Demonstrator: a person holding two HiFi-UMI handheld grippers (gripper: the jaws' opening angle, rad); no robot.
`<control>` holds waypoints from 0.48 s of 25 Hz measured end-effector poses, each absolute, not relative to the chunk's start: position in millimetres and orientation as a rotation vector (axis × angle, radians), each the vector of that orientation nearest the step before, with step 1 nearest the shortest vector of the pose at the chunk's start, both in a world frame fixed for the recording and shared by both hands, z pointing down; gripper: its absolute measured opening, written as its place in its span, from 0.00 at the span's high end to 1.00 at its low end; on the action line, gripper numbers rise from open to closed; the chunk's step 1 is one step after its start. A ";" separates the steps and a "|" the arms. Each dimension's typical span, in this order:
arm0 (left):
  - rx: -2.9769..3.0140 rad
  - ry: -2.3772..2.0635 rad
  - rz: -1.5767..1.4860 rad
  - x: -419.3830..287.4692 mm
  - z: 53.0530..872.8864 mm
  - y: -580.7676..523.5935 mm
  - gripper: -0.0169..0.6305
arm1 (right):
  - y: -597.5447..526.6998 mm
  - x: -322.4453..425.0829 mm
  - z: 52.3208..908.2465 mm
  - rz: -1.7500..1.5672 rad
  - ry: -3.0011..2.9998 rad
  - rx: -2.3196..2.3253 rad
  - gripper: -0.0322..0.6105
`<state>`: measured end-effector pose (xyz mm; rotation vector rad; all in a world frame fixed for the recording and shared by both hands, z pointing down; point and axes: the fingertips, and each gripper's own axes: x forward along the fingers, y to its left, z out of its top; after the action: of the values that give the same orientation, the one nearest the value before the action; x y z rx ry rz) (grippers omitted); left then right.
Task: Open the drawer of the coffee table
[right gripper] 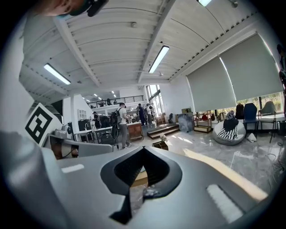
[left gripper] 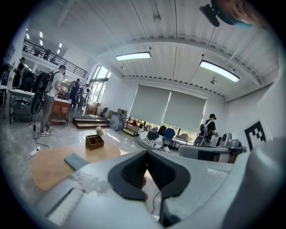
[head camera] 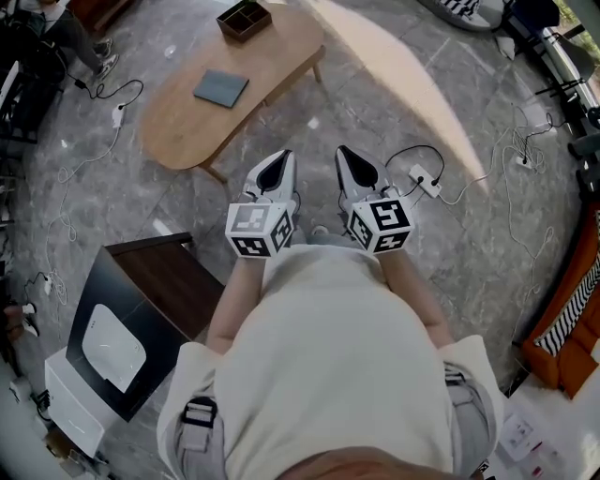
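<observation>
The oval wooden coffee table (head camera: 187, 117) stands on the grey floor ahead of me and to the left. A grey-blue pad (head camera: 221, 87) and a dark wooden organiser box (head camera: 244, 19) lie on it; no drawer front shows. My left gripper (head camera: 275, 169) and right gripper (head camera: 354, 167) are held side by side above the floor, short of the table, both shut with nothing between the jaws. In the left gripper view the table (left gripper: 49, 167), pad (left gripper: 76, 160) and box (left gripper: 94, 141) lie beyond the closed left gripper (left gripper: 146, 154). The closed right gripper (right gripper: 144, 150) points past the box (right gripper: 160, 145).
A dark brown cabinet (head camera: 169, 281) and a white appliance (head camera: 108, 352) stand at my lower left. A power strip (head camera: 425, 180) with cables lies on the floor to the right. An orange sofa (head camera: 574, 309) lines the right edge. People (left gripper: 47, 103) stand far off.
</observation>
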<state>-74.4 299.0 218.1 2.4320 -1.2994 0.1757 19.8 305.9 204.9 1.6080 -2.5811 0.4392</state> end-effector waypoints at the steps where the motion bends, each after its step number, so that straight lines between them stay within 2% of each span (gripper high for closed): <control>1: 2.426 -1.301 0.186 -74.9 219.3 300.6 0.97 | 305.2 19.3 206.7 0.454 -2.584 1.600 0.95; 12: 2.374 -1.368 0.214 -89.2 242.2 271.0 0.97 | 275.6 10.0 224.5 0.494 -2.580 1.529 0.95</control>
<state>-89.2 271.0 242.2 2.3738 -1.3678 0.2143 10.0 275.6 224.5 1.5292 -2.5799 0.4943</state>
